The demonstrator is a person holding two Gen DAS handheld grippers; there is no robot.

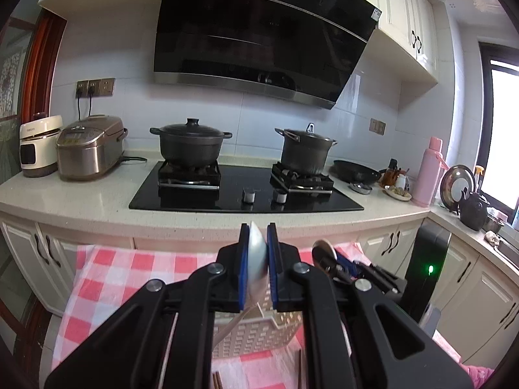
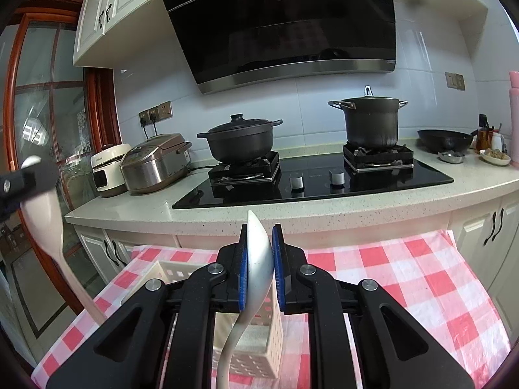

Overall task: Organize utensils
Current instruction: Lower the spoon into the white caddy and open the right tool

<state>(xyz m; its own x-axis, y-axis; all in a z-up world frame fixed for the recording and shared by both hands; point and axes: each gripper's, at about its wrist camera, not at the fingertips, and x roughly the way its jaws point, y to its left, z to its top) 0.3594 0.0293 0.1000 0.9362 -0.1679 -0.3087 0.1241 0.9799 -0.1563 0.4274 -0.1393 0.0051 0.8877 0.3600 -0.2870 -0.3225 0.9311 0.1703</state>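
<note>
Spoons, 2, white, each held bowl-up over a red-checked table. Left gripper [image 1: 258, 259]: jaws clenched on the bowl of 1 spoon [image 1: 258, 256], handle hanging down toward the cream slotted basket [image 1: 259, 330] below. Right gripper [image 2: 259, 259]: jaws clenched on the second spoon [image 2: 258, 253], its curved handle dropping in front of the same basket [image 2: 256, 340]. Chopsticks [image 1: 217, 381], dark, lie on the tablecloth [image 1: 107, 269] just beside the basket. Handling, by judgement: lower 1 spoon at a time, handle first, steer its tip inside the basket rim before loosening the jaws, and keep both grippers apart. Beyond: counter, stove [image 1: 246, 188], 2 pots.
</note>
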